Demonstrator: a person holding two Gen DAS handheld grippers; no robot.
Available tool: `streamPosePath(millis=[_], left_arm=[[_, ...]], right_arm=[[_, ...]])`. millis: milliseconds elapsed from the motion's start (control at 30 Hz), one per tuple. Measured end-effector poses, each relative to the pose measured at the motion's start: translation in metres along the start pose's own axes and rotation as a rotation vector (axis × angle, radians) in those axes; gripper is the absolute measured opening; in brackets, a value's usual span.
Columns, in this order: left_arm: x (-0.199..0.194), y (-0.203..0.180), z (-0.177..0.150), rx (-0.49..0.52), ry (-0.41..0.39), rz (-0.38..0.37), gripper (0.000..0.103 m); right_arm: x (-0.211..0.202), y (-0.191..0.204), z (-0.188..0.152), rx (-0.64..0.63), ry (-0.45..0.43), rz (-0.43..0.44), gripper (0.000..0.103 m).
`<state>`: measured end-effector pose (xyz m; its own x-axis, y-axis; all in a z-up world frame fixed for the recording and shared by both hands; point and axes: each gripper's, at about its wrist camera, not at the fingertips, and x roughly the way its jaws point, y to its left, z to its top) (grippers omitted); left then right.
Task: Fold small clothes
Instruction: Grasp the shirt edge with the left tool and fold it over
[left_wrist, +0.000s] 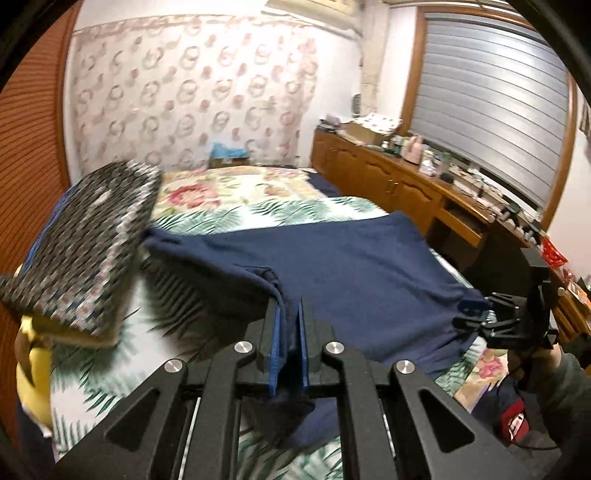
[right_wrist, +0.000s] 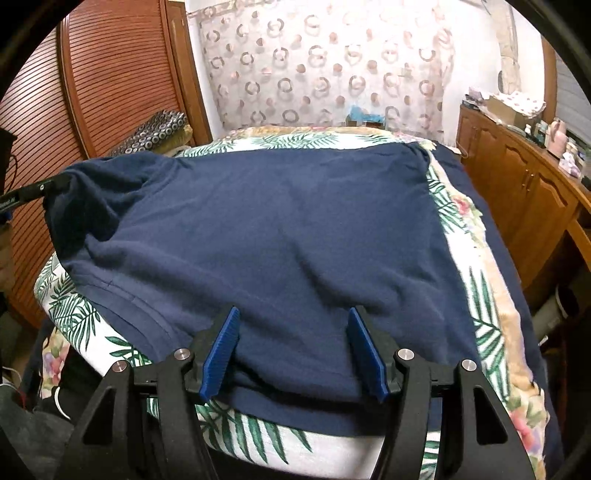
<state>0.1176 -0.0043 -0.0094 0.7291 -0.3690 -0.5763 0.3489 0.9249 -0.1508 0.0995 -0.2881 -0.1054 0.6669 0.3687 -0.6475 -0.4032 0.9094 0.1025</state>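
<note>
A navy blue shirt (right_wrist: 266, 229) lies spread on the bed's leaf-print sheet (right_wrist: 258, 432); it also shows in the left wrist view (left_wrist: 351, 266). My left gripper (left_wrist: 289, 317) is shut on a fold of the shirt's near edge, with cloth pinched between the blue pads. In the right wrist view the left gripper (right_wrist: 44, 188) shows at the shirt's far left corner. My right gripper (right_wrist: 293, 325) is open, its blue pads spread over the shirt's near edge with cloth lying between them. It shows in the left wrist view (left_wrist: 476, 314) at the shirt's right edge.
A patterned pillow (left_wrist: 85, 243) lies at the left of the bed. A wooden sideboard (left_wrist: 406, 184) with clutter runs along the right wall under a shuttered window. A slatted wooden door (right_wrist: 103, 81) stands left. A red and dark item (left_wrist: 513, 421) lies at right.
</note>
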Motion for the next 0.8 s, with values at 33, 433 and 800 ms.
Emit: streamPosePath(millis=[33,433,800], left_arm=[[0.004,-0.006,0.004,0.009,0.000,-0.012,0.009],[0.033,-0.081,0.047,0.119,0.004,-0.137,0.009],[0.045,-0.153,0.080,0.221,0.005,-0.252,0.009]], right_arm=[[-0.003,-0.002,-0.001,0.002,-0.005,-0.003,0.064],[-0.028,-0.011,-0.027,0.022,-0.051,-0.030,0.076],[-0.053,-0.028,-0.043,0.091,-0.095,-0.071,0.076]])
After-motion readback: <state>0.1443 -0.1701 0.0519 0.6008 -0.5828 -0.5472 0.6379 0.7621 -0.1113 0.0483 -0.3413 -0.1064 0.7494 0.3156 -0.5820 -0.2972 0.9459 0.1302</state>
